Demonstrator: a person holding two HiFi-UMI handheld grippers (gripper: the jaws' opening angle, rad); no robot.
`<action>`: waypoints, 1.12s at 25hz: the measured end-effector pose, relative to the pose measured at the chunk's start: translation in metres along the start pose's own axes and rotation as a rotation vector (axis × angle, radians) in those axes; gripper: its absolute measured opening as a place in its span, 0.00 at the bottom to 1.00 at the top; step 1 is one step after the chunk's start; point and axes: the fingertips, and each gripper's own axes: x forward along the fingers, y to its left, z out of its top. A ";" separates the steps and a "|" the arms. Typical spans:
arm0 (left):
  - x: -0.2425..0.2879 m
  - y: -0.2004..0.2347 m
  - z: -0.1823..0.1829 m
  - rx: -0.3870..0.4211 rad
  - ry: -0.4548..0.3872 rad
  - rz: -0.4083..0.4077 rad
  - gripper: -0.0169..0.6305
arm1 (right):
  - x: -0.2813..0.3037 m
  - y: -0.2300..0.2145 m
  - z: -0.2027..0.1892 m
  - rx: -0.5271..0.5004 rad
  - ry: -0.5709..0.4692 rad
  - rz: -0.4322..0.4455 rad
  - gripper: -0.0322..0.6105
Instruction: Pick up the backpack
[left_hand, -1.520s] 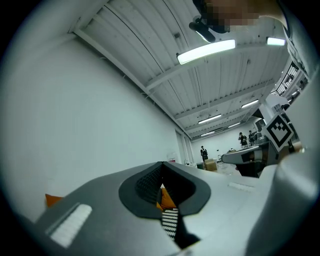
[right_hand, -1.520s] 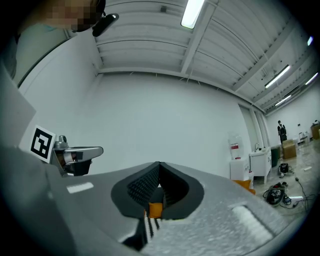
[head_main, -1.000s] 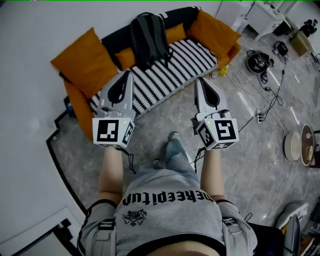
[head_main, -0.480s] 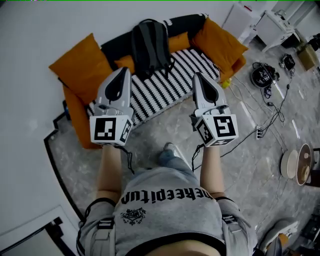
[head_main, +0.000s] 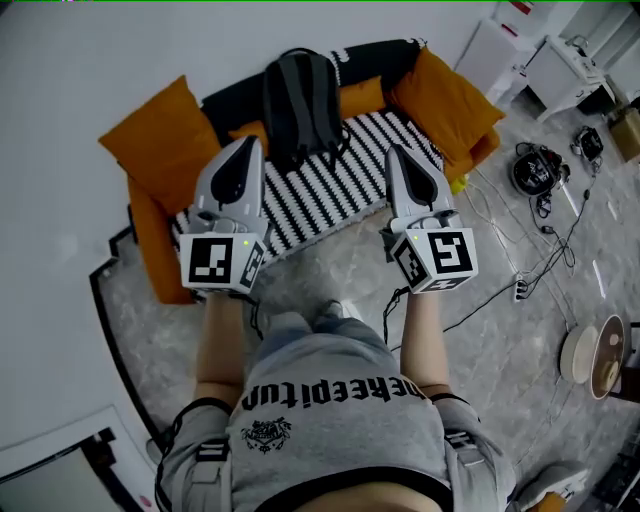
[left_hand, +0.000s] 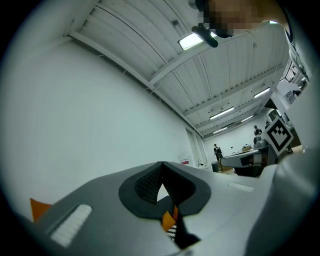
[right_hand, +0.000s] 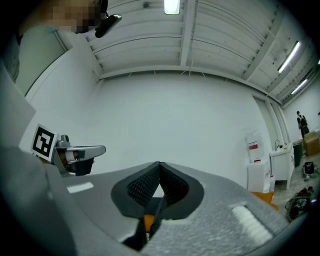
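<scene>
A dark grey backpack (head_main: 299, 103) stands upright on the striped seat of a sofa (head_main: 340, 185), leaning against its black backrest. Both grippers are held out side by side toward the sofa, short of the backpack and apart from it. My left gripper (head_main: 250, 146) points at the seat just left of the backpack and is shut with nothing in it. My right gripper (head_main: 395, 153) points at the seat to the backpack's right, also shut and holding nothing. In the left gripper view the jaws of the left gripper (left_hand: 161, 164) meet at the tip; the right gripper (right_hand: 159, 164) looks the same in its own view.
Orange cushions sit at the sofa's left end (head_main: 160, 135) and right end (head_main: 447, 95). A white wall runs behind and to the left. Cables and a coiled lead (head_main: 538, 170) lie on the stone floor at right, near white cabinets (head_main: 560, 70) and round dishes (head_main: 590, 355).
The person has stepped toward the sofa; it and the backpack now sit lower and closer in the head view. Both grippers stay shut, side by side, carried forward.
</scene>
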 end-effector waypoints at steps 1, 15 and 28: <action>0.003 -0.002 -0.001 0.005 0.003 0.001 0.06 | 0.002 -0.005 0.000 0.004 -0.003 0.002 0.05; 0.047 -0.005 -0.036 0.029 0.059 -0.059 0.06 | 0.046 -0.029 -0.013 -0.007 -0.027 0.045 0.05; 0.131 0.065 -0.060 -0.030 0.015 -0.102 0.06 | 0.148 -0.046 -0.025 -0.050 -0.017 0.021 0.05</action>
